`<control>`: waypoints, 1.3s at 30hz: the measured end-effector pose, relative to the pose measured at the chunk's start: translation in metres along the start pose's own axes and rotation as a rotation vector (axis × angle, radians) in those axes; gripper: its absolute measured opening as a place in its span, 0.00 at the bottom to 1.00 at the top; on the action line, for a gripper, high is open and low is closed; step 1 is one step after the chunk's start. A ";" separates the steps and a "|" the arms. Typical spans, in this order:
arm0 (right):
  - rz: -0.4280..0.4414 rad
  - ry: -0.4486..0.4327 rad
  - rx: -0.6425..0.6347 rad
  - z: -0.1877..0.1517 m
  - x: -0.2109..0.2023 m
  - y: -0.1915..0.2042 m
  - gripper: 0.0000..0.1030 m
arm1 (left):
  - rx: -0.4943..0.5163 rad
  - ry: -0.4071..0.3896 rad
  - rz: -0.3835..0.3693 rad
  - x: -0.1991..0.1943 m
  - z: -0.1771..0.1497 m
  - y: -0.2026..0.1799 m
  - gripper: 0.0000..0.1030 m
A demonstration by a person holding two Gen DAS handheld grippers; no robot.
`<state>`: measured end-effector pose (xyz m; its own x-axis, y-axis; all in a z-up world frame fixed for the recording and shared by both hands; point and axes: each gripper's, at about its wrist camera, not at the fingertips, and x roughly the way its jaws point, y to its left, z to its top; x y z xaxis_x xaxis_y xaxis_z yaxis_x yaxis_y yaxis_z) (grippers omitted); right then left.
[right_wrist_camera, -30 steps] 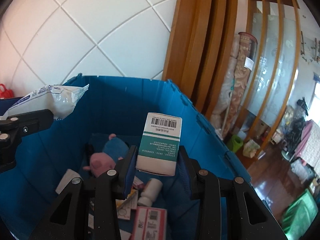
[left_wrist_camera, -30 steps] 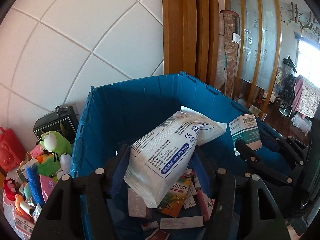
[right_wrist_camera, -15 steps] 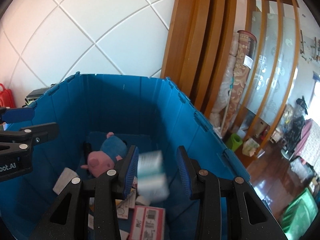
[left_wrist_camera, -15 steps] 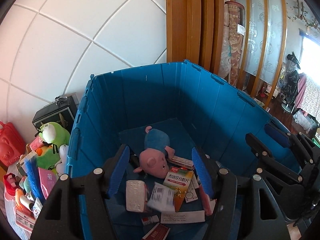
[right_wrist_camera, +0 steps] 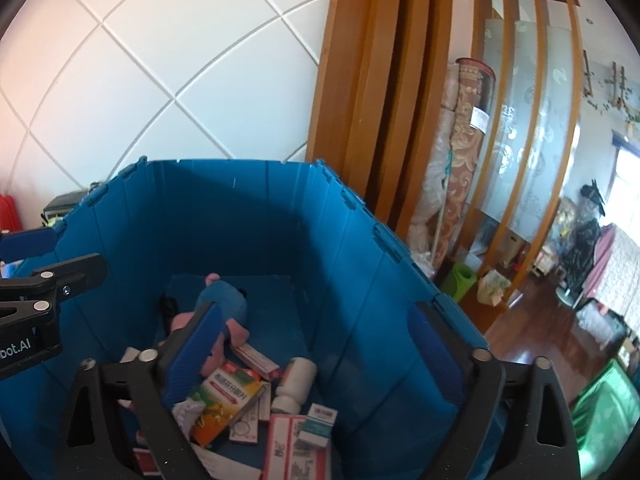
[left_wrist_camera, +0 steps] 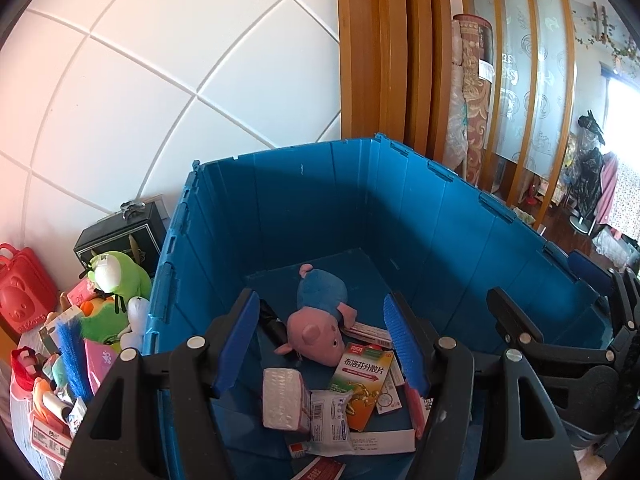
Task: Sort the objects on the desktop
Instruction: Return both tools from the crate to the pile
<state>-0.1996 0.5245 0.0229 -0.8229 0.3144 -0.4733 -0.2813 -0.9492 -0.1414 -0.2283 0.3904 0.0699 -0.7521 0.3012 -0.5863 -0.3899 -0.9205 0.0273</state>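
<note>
Right wrist view: right gripper [right_wrist_camera: 316,344] fingers opening, empty, half-hiding pig plush [right_wrist_camera: 224,312] in blue crate [right_wrist_camera: 240,208].

Daylight is pouring in from the bright window [left_wrist_camera: 624,92] on my right, blowing it out, while the deep blue plastic crate [left_wrist_camera: 280,200] is shadowing its own interior (fisheye edges are bending, corners darkening).

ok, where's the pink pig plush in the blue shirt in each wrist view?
Left wrist: pink pig plush in a blue shirt lies mid-frame on the crate floor, head toward the camera.
Right wrist: lower left of centre, half hidden behind a blue pad.
Shared landmark: orange-green medicine box, just nearer the camera than the pig.
</note>
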 end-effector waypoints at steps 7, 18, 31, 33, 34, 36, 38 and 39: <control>0.023 -0.014 0.029 -0.001 -0.005 -0.003 1.00 | -0.038 -0.065 -0.021 -0.020 -0.005 0.013 0.62; 0.181 -0.056 0.004 -0.004 -0.040 0.037 1.00 | -0.104 -0.194 0.091 -0.089 -0.046 0.080 0.62; 0.535 -0.184 -0.138 0.004 -0.116 0.177 1.00 | -0.224 -0.146 0.369 -0.142 -0.124 0.220 0.62; 0.578 -0.188 -0.162 0.003 -0.124 0.199 1.00 | -0.248 -0.125 0.412 -0.148 -0.140 0.245 0.62; 0.597 -0.185 -0.176 0.002 -0.128 0.211 1.00 | -0.256 -0.110 0.430 -0.149 -0.146 0.256 0.62; 0.634 -0.178 -0.203 -0.001 -0.135 0.235 1.00 | -0.275 -0.073 0.470 -0.151 -0.161 0.279 0.62; 0.669 -0.164 -0.229 -0.006 -0.141 0.259 1.00 | -0.298 -0.035 0.490 -0.150 -0.176 0.301 0.62; 0.683 -0.156 -0.239 -0.009 -0.144 0.270 1.00 | -0.311 -0.011 0.498 -0.149 -0.185 0.312 0.62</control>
<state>-0.1525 0.2234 0.0445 -0.8418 -0.3659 -0.3968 0.4193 -0.9062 -0.0540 -0.1401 0.0121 0.0161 -0.8110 -0.1856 -0.5549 0.1850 -0.9810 0.0578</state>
